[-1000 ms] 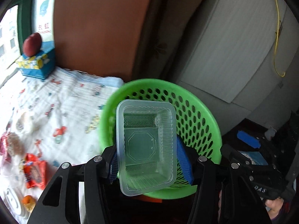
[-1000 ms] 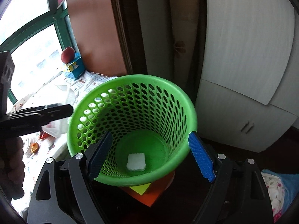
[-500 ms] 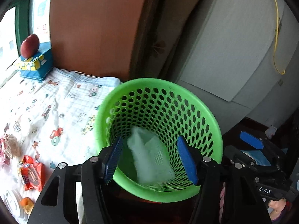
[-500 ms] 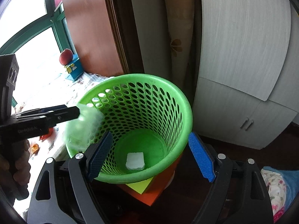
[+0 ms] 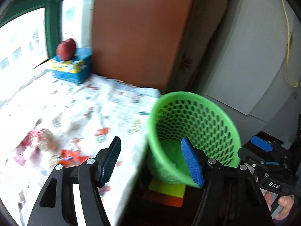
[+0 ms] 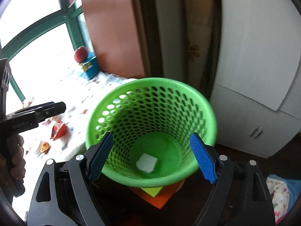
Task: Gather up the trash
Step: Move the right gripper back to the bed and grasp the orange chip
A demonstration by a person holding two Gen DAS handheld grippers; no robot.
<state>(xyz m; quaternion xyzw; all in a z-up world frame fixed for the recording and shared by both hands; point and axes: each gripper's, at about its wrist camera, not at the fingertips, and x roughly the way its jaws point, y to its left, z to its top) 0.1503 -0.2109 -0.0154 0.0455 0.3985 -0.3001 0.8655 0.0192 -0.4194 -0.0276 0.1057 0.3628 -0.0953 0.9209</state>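
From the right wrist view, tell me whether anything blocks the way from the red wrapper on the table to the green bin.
Nothing visible does. The red wrapper lies on the tablecloth left of the green bin, whose mouth stands open. The left gripper hovers above the wrapper, jaws opening, nothing between them.

Green perforated basket [image 6: 150, 130], centre; white block [image 6: 146, 163] on its floor. Right gripper [image 6: 152, 155], 6 o'clock, pads apart, nothing between. Left gripper [image 6: 37, 113], 9 o'clock, above table [image 6: 79, 98]. Red wrapper [image 6: 59, 130], 8 o'clock.

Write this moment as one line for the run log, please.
left gripper: jaws opening, nothing between | right gripper: open, empty | green basket: white piece on bottom | red wrapper: on table
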